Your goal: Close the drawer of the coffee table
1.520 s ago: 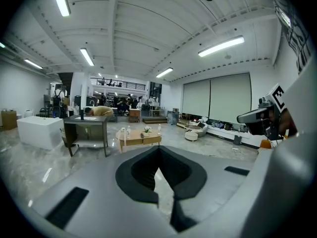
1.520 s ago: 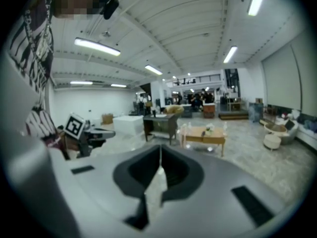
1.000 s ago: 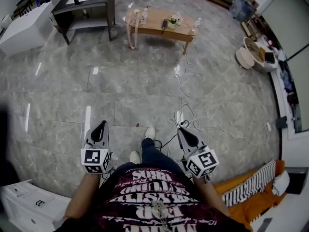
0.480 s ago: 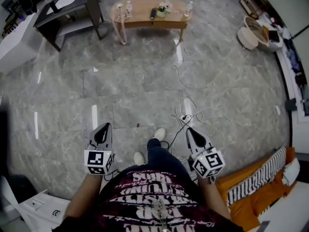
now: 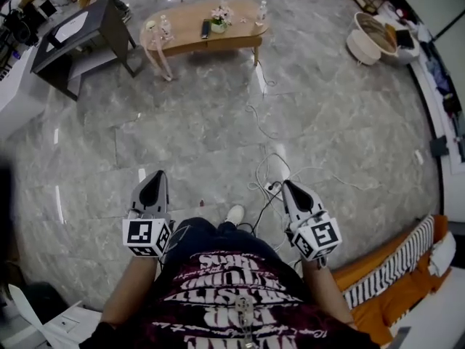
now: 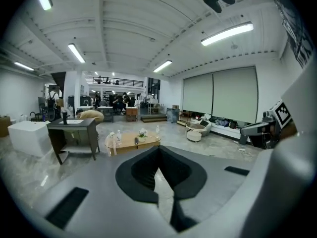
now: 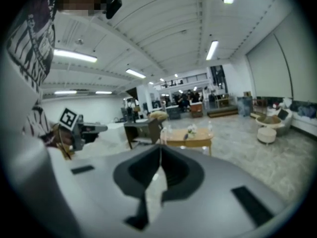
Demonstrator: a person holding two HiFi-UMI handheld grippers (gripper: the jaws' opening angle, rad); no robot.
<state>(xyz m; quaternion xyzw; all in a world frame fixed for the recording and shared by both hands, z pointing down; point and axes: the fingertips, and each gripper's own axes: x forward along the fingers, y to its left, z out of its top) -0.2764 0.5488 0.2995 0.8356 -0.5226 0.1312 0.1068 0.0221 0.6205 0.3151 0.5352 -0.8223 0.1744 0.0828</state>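
The wooden coffee table (image 5: 203, 38) stands far off across the marble floor, with a small flower pot (image 5: 219, 25), bottles and a dark remote on top. A white cloth hangs at its left end. Its drawer cannot be made out from here. My left gripper (image 5: 155, 177) and right gripper (image 5: 285, 186) are held at waist height, pointing towards the table, both shut and empty. The table shows small past the closed tips of the left gripper (image 6: 158, 148), as the table (image 6: 130, 142), and past the right gripper (image 7: 160, 148), as the table (image 7: 190, 139).
A dark desk (image 5: 76, 35) stands left of the table. White and black cables (image 5: 280, 173) lie on the floor by my right foot. A round basket (image 5: 367, 43) sits far right, an orange sofa (image 5: 396, 282) near right, a white box (image 5: 51, 329) near left.
The person has walked forward across the floor and the view has swung, so the table now sits further left. Both grippers stayed shut and travelled along.
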